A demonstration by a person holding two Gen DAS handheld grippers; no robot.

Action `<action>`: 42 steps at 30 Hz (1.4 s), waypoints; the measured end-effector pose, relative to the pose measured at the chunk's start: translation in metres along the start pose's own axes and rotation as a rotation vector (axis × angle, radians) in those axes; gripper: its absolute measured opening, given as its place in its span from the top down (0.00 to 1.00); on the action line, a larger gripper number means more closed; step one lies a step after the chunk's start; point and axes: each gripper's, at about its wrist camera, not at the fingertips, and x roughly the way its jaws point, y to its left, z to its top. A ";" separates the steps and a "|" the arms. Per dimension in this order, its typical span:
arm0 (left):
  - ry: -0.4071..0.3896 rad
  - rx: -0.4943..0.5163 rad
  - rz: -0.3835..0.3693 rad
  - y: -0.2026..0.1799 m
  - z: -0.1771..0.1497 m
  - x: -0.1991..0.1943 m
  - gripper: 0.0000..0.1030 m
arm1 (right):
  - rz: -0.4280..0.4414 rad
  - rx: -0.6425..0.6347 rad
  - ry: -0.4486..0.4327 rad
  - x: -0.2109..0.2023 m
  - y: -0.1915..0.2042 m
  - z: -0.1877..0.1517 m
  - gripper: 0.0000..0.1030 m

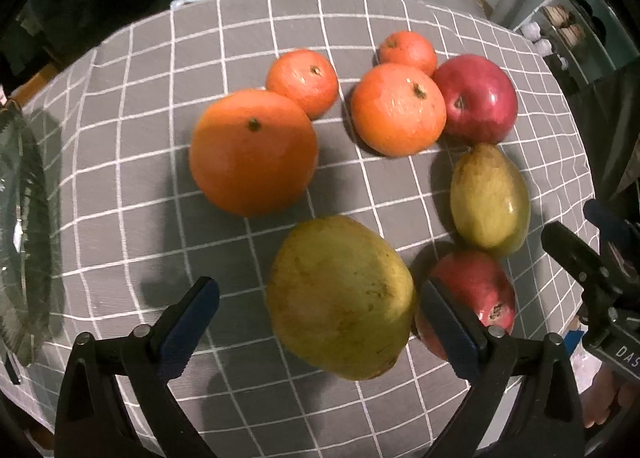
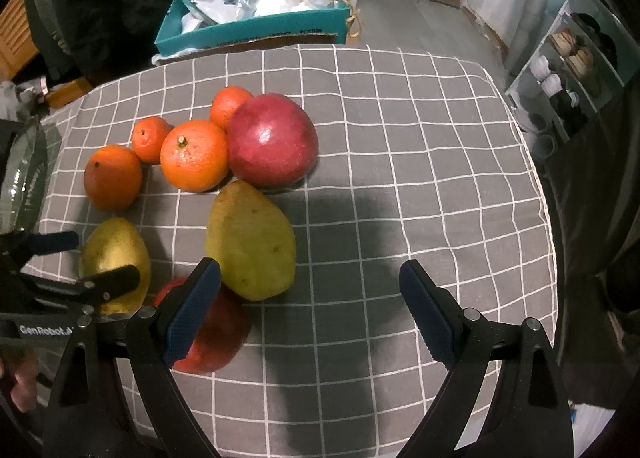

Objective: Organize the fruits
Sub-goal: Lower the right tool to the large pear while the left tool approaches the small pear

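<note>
A yellow-green mango [image 1: 340, 298] lies on the grey checked cloth [image 1: 120, 185] between the fingers of my left gripper [image 1: 320, 318], which is open; the left pad stands clear of it. In the right wrist view, that gripper [image 2: 86, 260] straddles the same mango [image 2: 116, 250]. My right gripper [image 2: 312, 314] is open over bare cloth, its left finger [image 2: 192, 318] above a red pomegranate [image 2: 216, 342] and close to a second mango [image 2: 252, 242]. Beyond them sit several oranges [image 1: 252, 151] and a large red fruit [image 1: 476, 97].
A glass plate [image 1: 24, 217] rests at the table's left edge. A teal box [image 2: 248, 29] with bags stands behind the table. Shelves [image 2: 568, 69] line the right wall. The cloth's right half [image 2: 440, 177] bears no fruit.
</note>
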 end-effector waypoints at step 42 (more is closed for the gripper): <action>-0.117 -0.016 -0.037 0.044 -0.008 -0.041 0.26 | 0.068 -0.032 0.110 0.067 0.040 0.010 0.38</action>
